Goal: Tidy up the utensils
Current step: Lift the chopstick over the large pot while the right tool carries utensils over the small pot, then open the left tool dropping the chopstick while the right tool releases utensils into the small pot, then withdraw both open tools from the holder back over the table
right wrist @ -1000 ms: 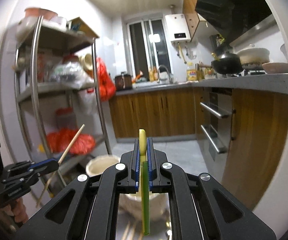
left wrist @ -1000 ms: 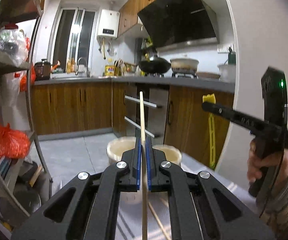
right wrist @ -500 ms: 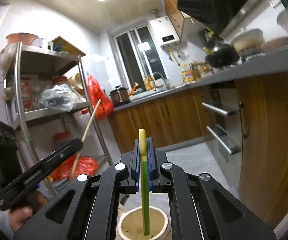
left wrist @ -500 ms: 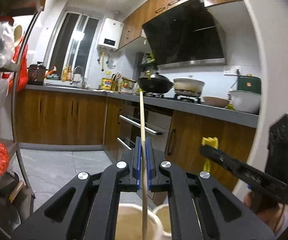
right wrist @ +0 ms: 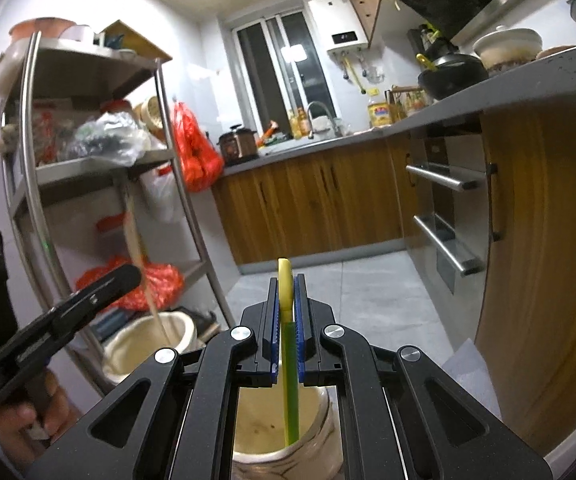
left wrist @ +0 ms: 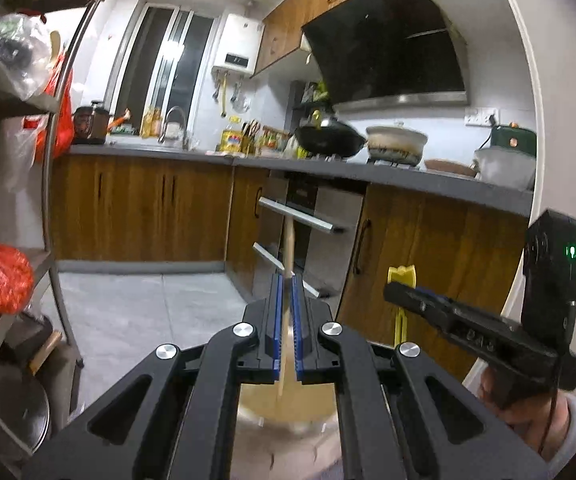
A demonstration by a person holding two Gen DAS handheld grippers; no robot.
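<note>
My left gripper [left wrist: 286,280] has its jaws parted slightly around a wooden chopstick [left wrist: 287,296], blurred and sliding down into a cream jar [left wrist: 288,404] below. In the right wrist view the same chopstick [right wrist: 140,272] drops into the left jar [right wrist: 148,344] past the left gripper [right wrist: 128,274]. My right gripper [right wrist: 286,280] is shut on a yellow-green plastic utensil [right wrist: 289,372], whose lower end hangs inside a second cream jar [right wrist: 284,432]. The right gripper [left wrist: 397,290] shows in the left view with the utensil's yellow top [left wrist: 401,272].
A metal shelf rack [right wrist: 88,168] with red bags stands to the left. Wooden kitchen cabinets [right wrist: 315,200] and a grey counter [left wrist: 407,178] with a wok and pots run behind. An oven with steel handles [right wrist: 443,208] is on the right. Grey tile floor [right wrist: 347,292] lies beyond the jars.
Both grippers have tilted down over the jars. The left jaws have opened a little and the chopstick has slid down, now showing much shorter above the fingers. The right utensil has lowered into its jar.
</note>
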